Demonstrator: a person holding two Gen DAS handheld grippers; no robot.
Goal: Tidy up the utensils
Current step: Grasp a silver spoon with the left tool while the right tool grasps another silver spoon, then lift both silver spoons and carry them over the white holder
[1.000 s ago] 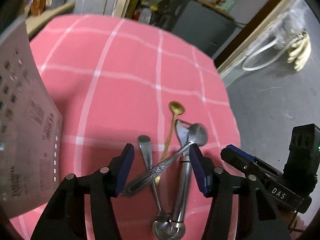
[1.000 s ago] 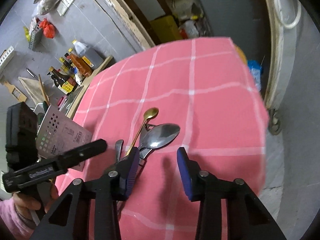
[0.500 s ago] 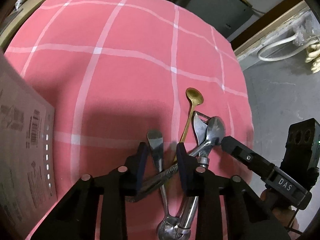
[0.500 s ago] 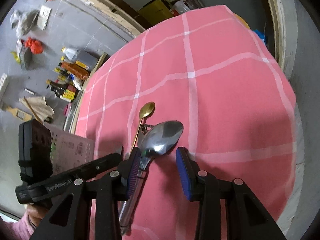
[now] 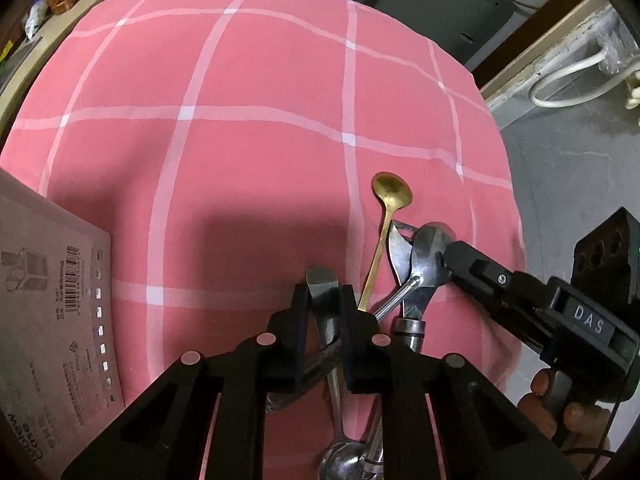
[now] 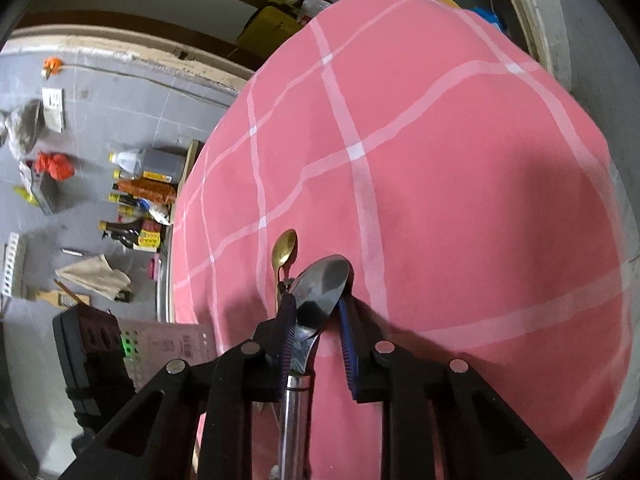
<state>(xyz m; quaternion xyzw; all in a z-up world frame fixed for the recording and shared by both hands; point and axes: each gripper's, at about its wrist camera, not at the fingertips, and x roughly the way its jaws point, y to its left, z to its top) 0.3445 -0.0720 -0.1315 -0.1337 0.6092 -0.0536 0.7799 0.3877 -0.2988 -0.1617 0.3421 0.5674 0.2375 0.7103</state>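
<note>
A pile of utensils lies on the pink checked tablecloth. It holds a small gold spoon, a large silver spoon with an ornate handle, a peeler and a second silver spoon lying handle-first. My left gripper is shut on the large silver spoon's handle. My right gripper sits around that spoon's bowl, its jaws narrowed on either side. The gold spoon also shows in the right wrist view.
A perforated pinkish-grey organizer box stands at the left of the table; it also shows in the right wrist view. Bottles and clutter lie on the floor beyond the table's left edge. The table edge drops off at the right.
My left gripper closed from wide open onto the large spoon's handle. My right gripper moved forward over the spoon's bowl and narrowed around it.
</note>
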